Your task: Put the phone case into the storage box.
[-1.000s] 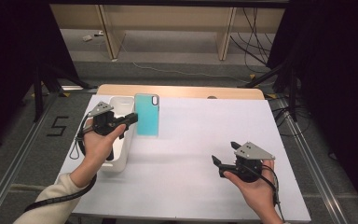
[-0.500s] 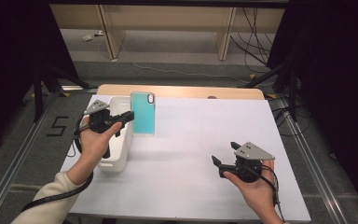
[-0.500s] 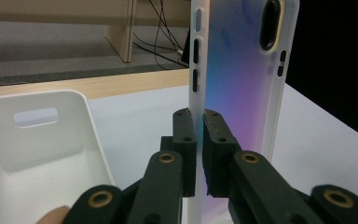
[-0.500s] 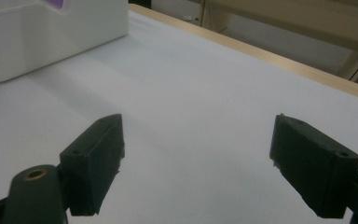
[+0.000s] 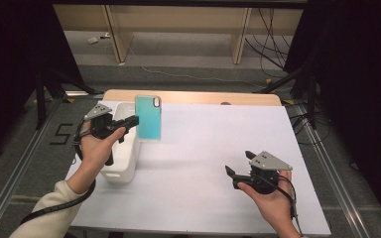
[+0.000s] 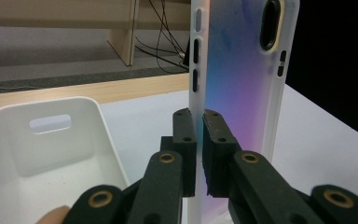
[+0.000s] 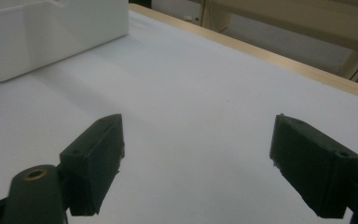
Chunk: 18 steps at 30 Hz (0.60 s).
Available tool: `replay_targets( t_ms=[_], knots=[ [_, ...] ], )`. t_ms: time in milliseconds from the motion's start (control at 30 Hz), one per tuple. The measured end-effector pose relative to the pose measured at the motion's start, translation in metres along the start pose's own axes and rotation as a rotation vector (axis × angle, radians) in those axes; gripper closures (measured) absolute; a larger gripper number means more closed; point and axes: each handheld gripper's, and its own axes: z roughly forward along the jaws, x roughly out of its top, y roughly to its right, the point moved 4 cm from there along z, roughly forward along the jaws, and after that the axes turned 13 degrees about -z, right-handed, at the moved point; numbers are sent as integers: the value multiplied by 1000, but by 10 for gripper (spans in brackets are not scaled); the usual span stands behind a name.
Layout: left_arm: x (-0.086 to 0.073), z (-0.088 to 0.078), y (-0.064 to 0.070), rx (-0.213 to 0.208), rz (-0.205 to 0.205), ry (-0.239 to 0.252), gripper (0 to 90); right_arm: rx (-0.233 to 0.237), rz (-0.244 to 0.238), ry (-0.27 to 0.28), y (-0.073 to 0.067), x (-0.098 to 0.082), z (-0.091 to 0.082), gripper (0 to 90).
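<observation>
While the teal, flat, rectangular phone case (image 5: 148, 118) was held upright off the table, its long axis stood vertical, camera cut-out uppermost; the left gripper (image 5: 130, 120) was clenched on its lower side edge, the two black jaws pinching the pale rim of the case (image 6: 242, 93) between them, as the left gripper view confirmed. The case hung just beside the far right corner of the white plastic open-topped bin (image 5: 124, 148), over the table rather than over the bin's hollow; the bin's interior (image 6: 42, 158) appeared unoccupied, a slot handle cut in its end wall. The left hand (image 5: 93, 151) was therefore the near one and carried the load; the right gripper (image 5: 237, 171) rested well apart at the near right of the table, jaws released and spread wide, nothing between them, pointing across the bare surface toward the bin (image 7: 51, 32).

Judgement: the coming move would turn on the case lying to the right of the bin's opening; a short shift leftward and a lowering, or a tilt of the long axis, would be needed to seat it inside.

Surface: a white sheet-covered table (image 5: 213, 144) with a pale wooden far edge; flat and uncluttered. Room: grey floor, wooden frame legs and loose cables beyond; dark drapes at both sides.
</observation>
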Motion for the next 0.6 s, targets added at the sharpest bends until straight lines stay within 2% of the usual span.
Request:
replay_targets(
  t_ms=[500,600],
  knots=[
    [6,-4,-7,15,6,15,848,6,-1,3,-1,0,-1,187],
    [7,-4,-9,21,4,20,848,-11,-7,18,1,1,0,187]
  ],
)
